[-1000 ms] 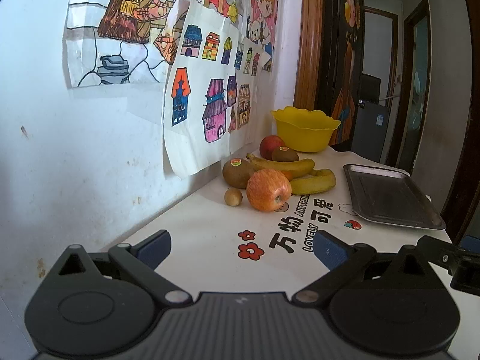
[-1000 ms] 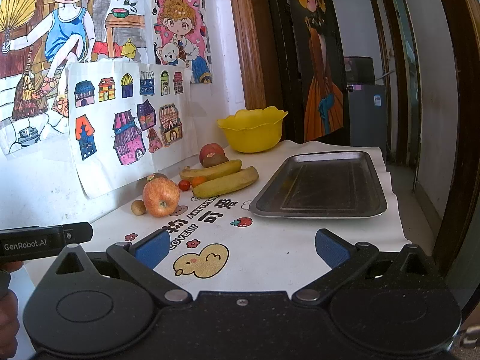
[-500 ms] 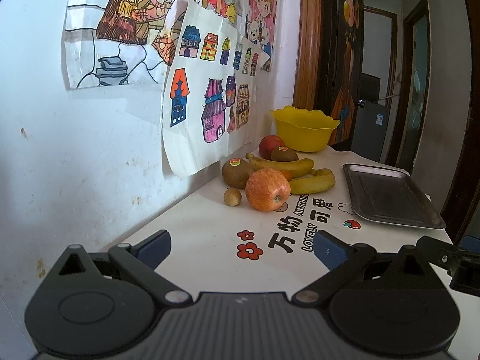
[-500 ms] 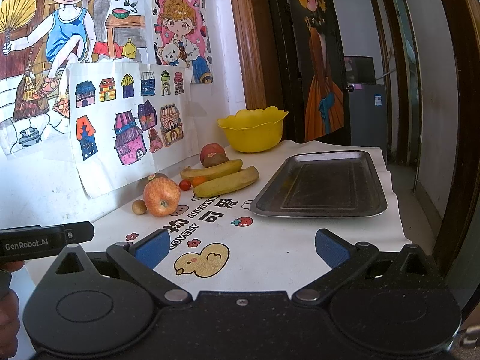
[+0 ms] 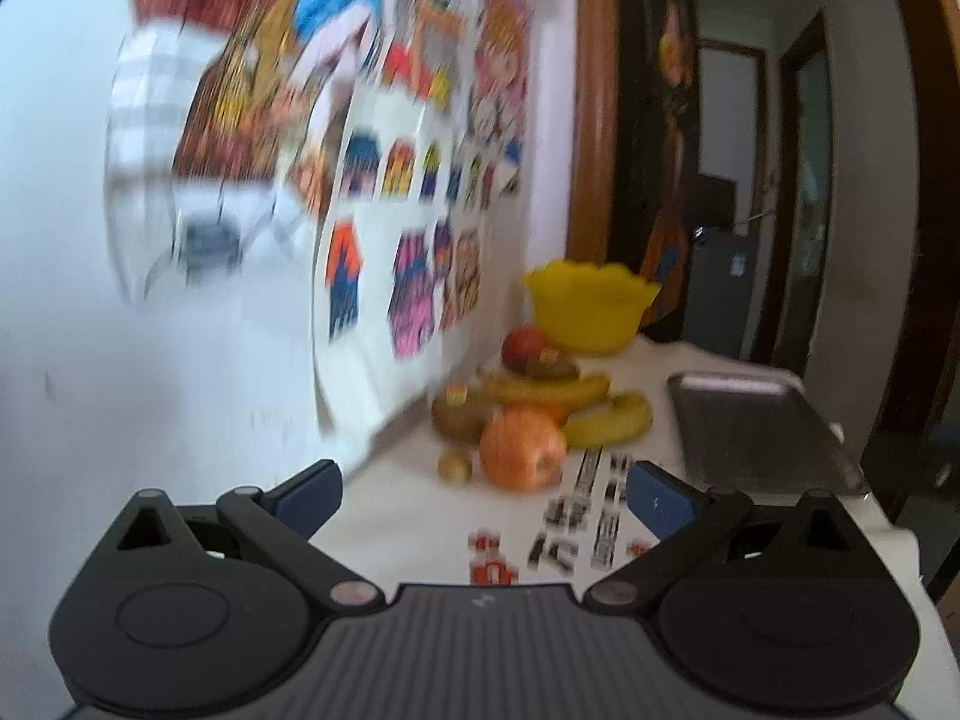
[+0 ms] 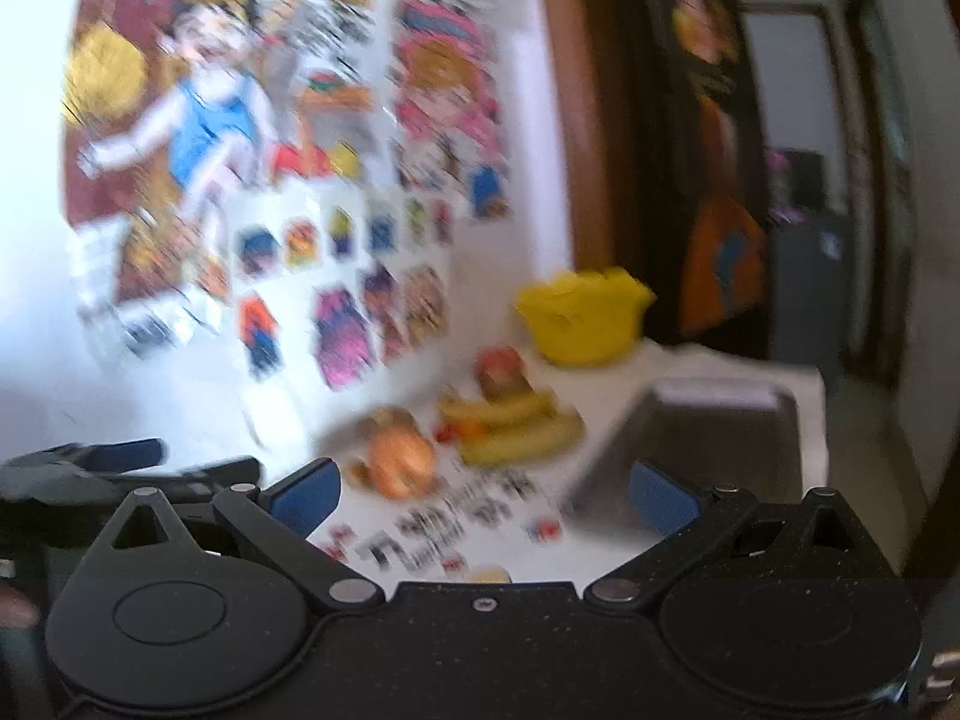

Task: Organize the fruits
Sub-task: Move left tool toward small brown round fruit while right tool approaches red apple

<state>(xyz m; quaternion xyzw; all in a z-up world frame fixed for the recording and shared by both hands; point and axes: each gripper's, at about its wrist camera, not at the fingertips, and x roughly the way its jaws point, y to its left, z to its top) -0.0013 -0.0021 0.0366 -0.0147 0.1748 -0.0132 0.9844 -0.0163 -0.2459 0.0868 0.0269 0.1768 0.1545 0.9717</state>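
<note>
Both wrist views have shifted since the earlier frames and are now motion-blurred: the fruit sits lower and nearer in each, so both tongs appear to have advanced toward it.

Left gripper (image 5: 483, 495): fingers apart, nothing between them. Right gripper (image 6: 485, 495): fingers apart, also empty.

Beyond the left gripper, the apple (image 5: 522, 449) is the nearest fruit, with a small brown fruit (image 5: 454, 467) just beside it toward the wall. Behind it lie a kiwi (image 5: 459, 414) and two bananas (image 5: 606, 420), then a second apple (image 5: 523, 343), all along the wall edge of the desk (image 5: 408, 516). The steel tray (image 5: 762, 438) lies empty toward the desk's opposite edge; the yellow bowl (image 5: 591, 306) stands at the far end.

Step in hand: approach for a first pick. Slow the approach until the view steadies, centre the apple between the open fingers, close across its widest part, and lift clear before travelling to the tray.
</note>
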